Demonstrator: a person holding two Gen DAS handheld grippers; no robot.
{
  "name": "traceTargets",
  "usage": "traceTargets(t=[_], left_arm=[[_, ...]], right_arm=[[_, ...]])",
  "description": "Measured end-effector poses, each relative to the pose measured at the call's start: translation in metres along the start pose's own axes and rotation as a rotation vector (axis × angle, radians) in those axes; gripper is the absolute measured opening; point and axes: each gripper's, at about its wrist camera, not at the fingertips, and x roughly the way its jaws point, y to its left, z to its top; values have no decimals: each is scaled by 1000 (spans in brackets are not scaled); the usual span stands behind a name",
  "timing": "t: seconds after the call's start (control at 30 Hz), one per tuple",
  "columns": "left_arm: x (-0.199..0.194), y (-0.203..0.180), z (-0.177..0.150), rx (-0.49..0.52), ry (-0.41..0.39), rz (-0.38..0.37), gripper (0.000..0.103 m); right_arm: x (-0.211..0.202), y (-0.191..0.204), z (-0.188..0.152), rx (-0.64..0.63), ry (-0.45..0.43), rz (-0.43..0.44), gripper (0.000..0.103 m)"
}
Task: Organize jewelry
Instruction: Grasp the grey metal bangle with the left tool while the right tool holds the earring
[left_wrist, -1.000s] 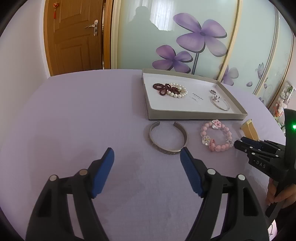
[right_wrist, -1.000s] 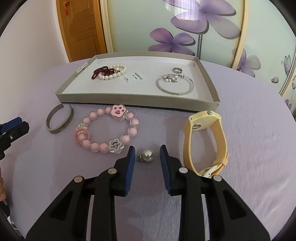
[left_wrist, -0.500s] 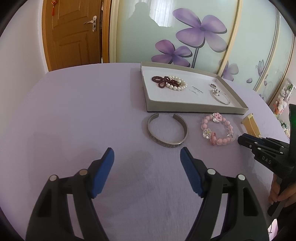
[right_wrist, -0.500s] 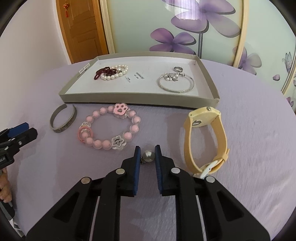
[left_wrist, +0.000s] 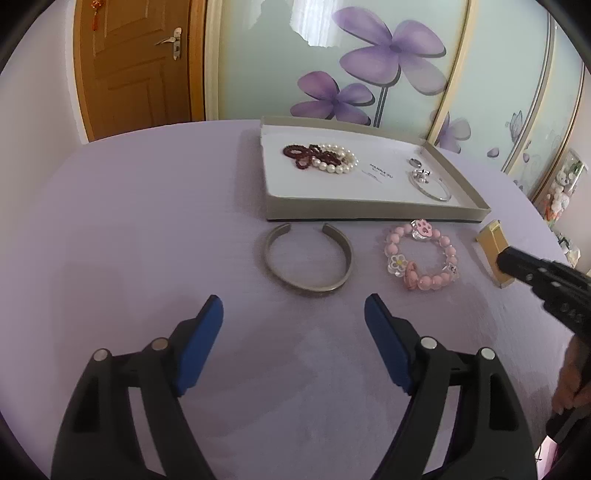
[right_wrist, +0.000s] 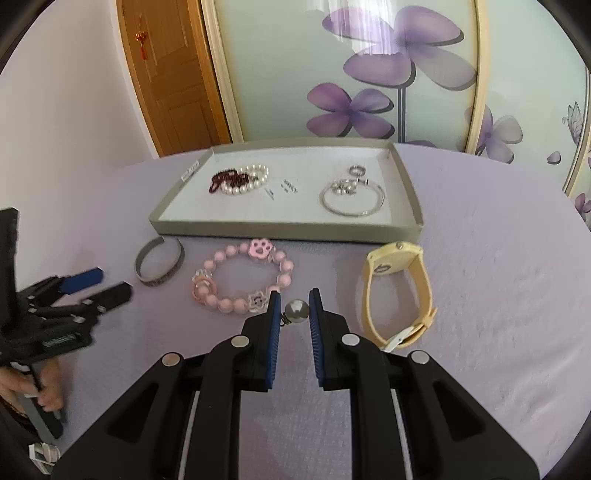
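A small pearl earring (right_wrist: 297, 311) sits between the tips of my right gripper (right_wrist: 295, 306), whose jaws are closed on it from both sides. A pink bead bracelet (right_wrist: 242, 277) lies just left of it, a silver cuff bangle (right_wrist: 159, 266) further left, a yellow watch (right_wrist: 400, 288) to the right. A grey tray (right_wrist: 288, 230) behind holds a dark red and pearl bracelet (right_wrist: 240, 180), a ring and a silver bangle (right_wrist: 352, 197). My left gripper (left_wrist: 293, 314) is open and empty, short of the cuff bangle (left_wrist: 308, 260).
Everything rests on a round table with a lilac cloth (left_wrist: 147, 229). A sliding door with purple flowers and a wooden door (left_wrist: 136, 62) stand behind. The right gripper shows at the right of the left wrist view (left_wrist: 543, 277), in front of the yellow watch (left_wrist: 493, 243).
My right gripper has narrowed from wide open around the pearl earring to closed on it. The left gripper has stayed open and drifted slightly back.
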Motion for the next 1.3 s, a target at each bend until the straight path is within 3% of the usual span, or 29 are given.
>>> traceTargets(t=[0.23, 0.5, 0.63, 0.73, 0.97, 1.3], left_arm=[[32, -17, 13, 8, 52, 56, 80], [51, -26, 29, 22, 45, 136, 80], [52, -29, 33, 13, 32, 145, 67], [50, -27, 33, 9, 30, 142, 67], [31, -14, 20, 2, 27, 133, 67], [-35, 1, 23, 5, -111, 163, 67]], right_arm=[[-2, -7, 4, 13, -8, 5, 16], [-2, -18, 5, 38, -8, 11, 16], [-2, -20, 6, 46, -8, 12, 16], [-3, -20, 6, 48, -9, 15, 16], [-10, -16, 5, 39, -20, 18, 16], [-27, 5, 9, 5, -57, 34, 16]])
